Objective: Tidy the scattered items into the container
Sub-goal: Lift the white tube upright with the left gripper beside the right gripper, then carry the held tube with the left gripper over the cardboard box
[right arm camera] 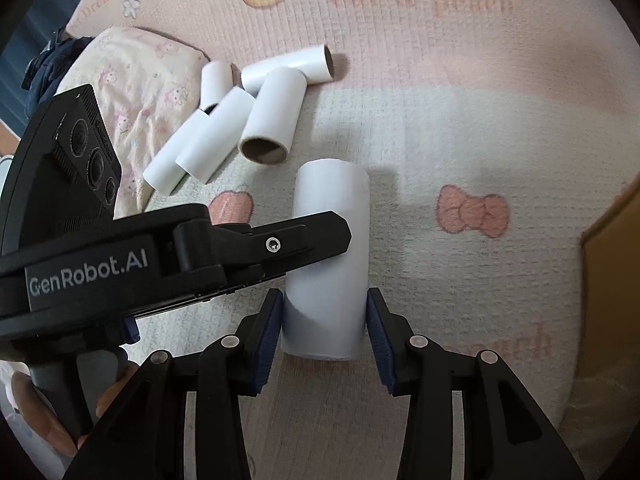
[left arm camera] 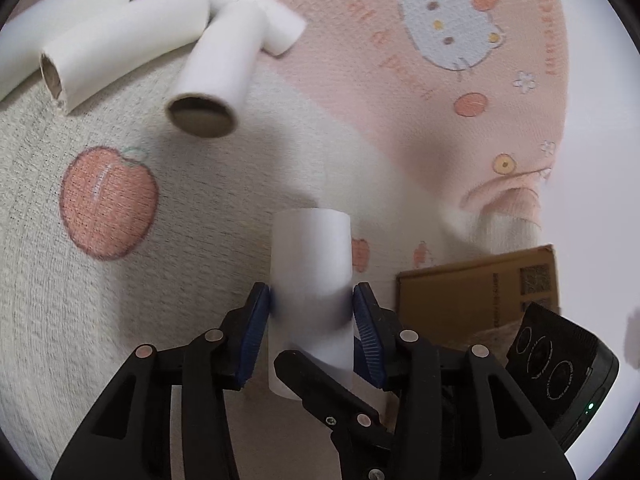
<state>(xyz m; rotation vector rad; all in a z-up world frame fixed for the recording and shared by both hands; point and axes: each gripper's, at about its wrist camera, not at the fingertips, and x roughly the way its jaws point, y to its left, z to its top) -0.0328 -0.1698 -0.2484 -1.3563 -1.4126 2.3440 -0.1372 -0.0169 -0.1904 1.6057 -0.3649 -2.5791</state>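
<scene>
your left gripper (left arm camera: 312, 300) has its pads pressed on both sides of a white tube (left arm camera: 311, 280), and in the right wrist view your right gripper (right arm camera: 325, 312) straddles the same tube (right arm camera: 330, 240) with a slim gap at the right pad, jaws spread. the left tool's black finger (right arm camera: 280, 246) crosses the tube from 9 o'clock. five more tubes (right arm camera: 240, 116) lie piled at 11 o'clock beside a pillow (right arm camera: 132, 80); the box (left arm camera: 480, 288) sits at 3 o'clock.

Both wrist views close, angled down at blanket (left arm camera: 100, 280) — share tube (left arm camera: 312, 280).
</scene>
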